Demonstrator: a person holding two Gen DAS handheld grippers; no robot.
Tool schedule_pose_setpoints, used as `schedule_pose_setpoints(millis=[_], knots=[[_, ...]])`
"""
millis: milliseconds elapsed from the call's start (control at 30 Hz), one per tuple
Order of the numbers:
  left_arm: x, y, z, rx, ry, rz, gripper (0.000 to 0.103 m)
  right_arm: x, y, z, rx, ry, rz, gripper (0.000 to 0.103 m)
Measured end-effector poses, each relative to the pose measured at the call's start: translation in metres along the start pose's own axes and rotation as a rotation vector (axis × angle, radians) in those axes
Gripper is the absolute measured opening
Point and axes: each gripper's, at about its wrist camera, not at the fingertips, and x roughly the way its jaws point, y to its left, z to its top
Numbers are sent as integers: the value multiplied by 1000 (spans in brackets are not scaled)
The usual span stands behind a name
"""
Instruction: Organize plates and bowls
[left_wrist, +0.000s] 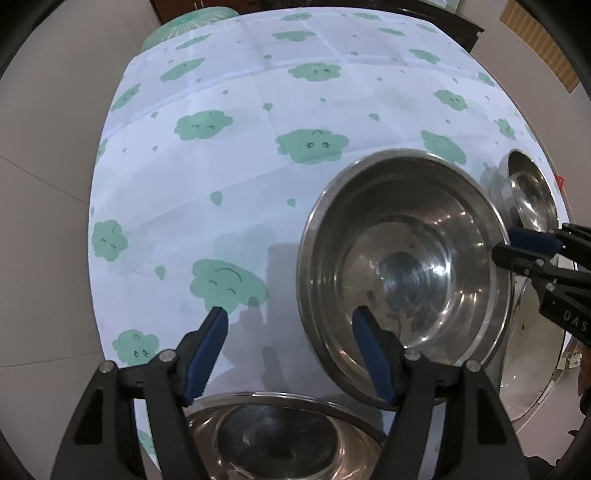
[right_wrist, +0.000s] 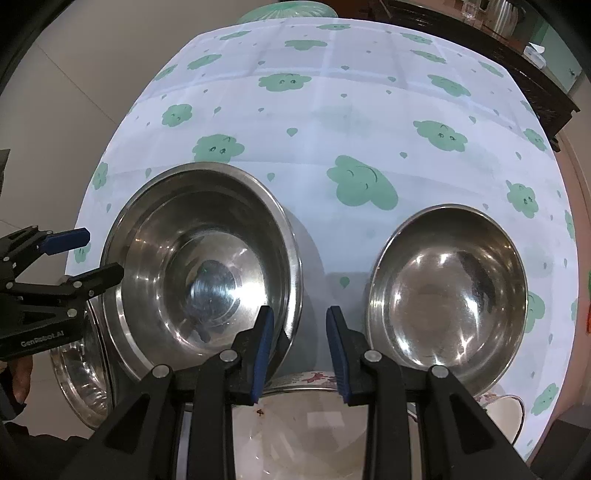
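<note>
We hold the left gripper (left_wrist: 288, 317) with jaws spread, empty, above a near steel bowl (left_wrist: 280, 439). The right gripper (right_wrist: 300, 317) is likewise spread, empty, between the large bowl (right_wrist: 201, 266) and small bowl (right_wrist: 448, 291) on the tablecloth (right_wrist: 332, 122).

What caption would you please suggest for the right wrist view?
Open right tool poised between a large steel bowl and a smaller steel bowl on a cloud-print tablecloth.

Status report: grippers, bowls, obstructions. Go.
Left gripper open, right gripper open, both empty. Big steel bowl and smaller steel bowl upright on the tablecloth, apart, unstacked. Nothing blocking either.
</note>
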Motion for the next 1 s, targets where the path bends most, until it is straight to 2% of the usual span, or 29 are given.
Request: schedule_pose_setpoints(millis=[367,533,600,733,800,1000], knots=[[8,2,0,-22,17,-28,71,4,3,-1,-30,17,13,32],[12,0,1,-4,30,-45,65,6,5,-2,-38,21,21,32],[13,-2,1,0,37,-56,53,6,6,-2,-38,21,26,32],[15,-5,0,10,48,-66,37,6,7,-3,-39,22,34,31],[15,-4,0,7,54,-80,24,6,8,-3,-39,23,39,25],[15,-8,1,23,53,-88,17,6,7,-3,-28,24,44,21]])
